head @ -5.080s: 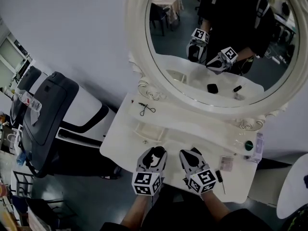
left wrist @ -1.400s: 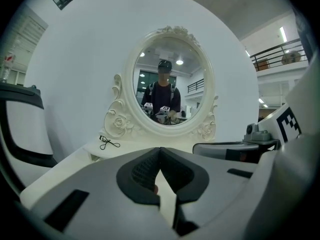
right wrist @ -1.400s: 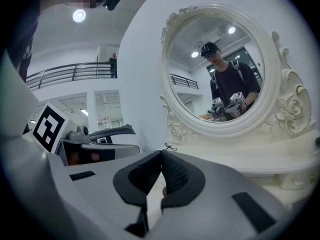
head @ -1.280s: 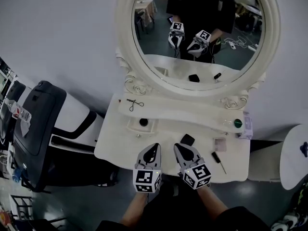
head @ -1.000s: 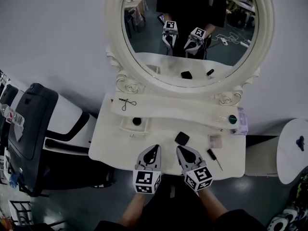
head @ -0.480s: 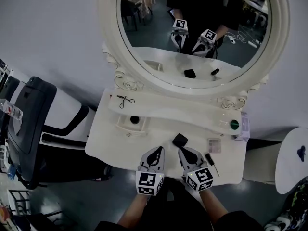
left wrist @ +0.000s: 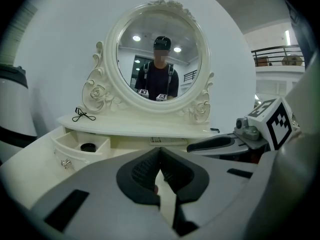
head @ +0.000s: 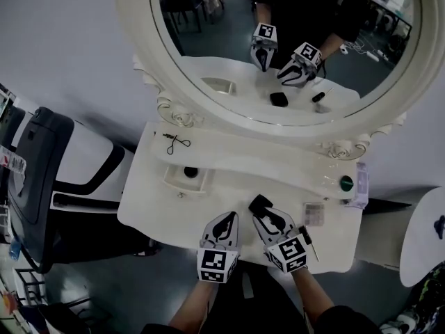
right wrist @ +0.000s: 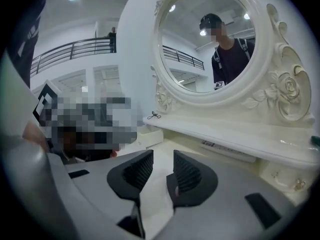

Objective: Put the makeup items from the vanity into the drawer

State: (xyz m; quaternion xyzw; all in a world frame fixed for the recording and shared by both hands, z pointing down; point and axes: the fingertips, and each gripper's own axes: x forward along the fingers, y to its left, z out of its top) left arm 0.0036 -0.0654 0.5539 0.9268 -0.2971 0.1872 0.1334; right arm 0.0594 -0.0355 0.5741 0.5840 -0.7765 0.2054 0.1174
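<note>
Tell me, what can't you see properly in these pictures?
Head view: the dark round thing in the drawer is too small to name.
Head view: the flat item on the table's right is too small.
Right gripper view: a blurred patch covers the left middle.

Item counts, one apiece: vanity table (head: 153, 207), oval mirror (head: 229, 54), open drawer (head: 177, 184), round black pot (head: 190, 172), eyelash curler (head: 175, 142), black compact (head: 259, 203), small palette (head: 314, 213), black pencil (head: 311, 245), green-lidded jar (head: 346, 183), black padded chair (head: 55, 165).
</note>
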